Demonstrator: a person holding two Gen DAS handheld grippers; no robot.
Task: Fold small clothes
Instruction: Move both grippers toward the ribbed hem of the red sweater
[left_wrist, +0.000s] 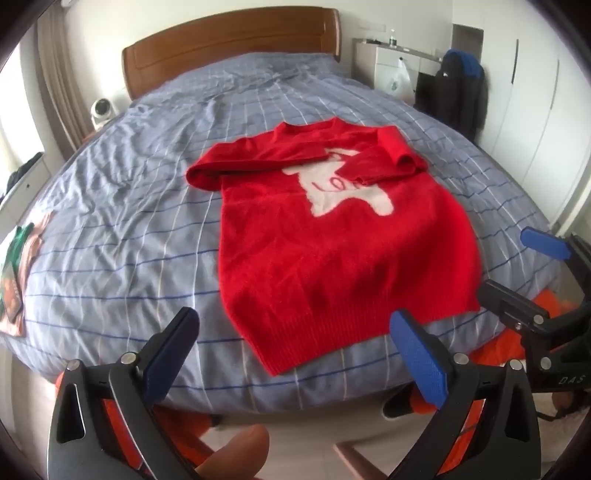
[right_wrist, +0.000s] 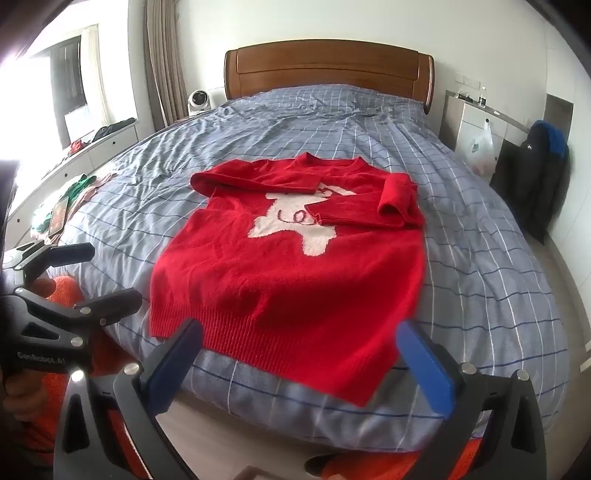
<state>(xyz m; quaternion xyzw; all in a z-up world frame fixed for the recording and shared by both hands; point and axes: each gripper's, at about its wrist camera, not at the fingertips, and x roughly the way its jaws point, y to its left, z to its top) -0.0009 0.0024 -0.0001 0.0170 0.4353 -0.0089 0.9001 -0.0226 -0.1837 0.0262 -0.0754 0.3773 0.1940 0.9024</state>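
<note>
The red sweater (right_wrist: 288, 280), soft and limp, is spread near the bed's (right_wrist: 498, 280) foot edge; both hem corners should be pinched. The left tool (left_wrist: 295, 350) and right tool (right_wrist: 299, 358) are held spread, empty.

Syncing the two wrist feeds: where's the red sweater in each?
Left wrist: red sweater lies center-right on the bed, hem nearest the camera.
Right wrist: sweater lies center frame, hem nearest the camera.
Shared landmark: wooden headboard behind it.
</note>
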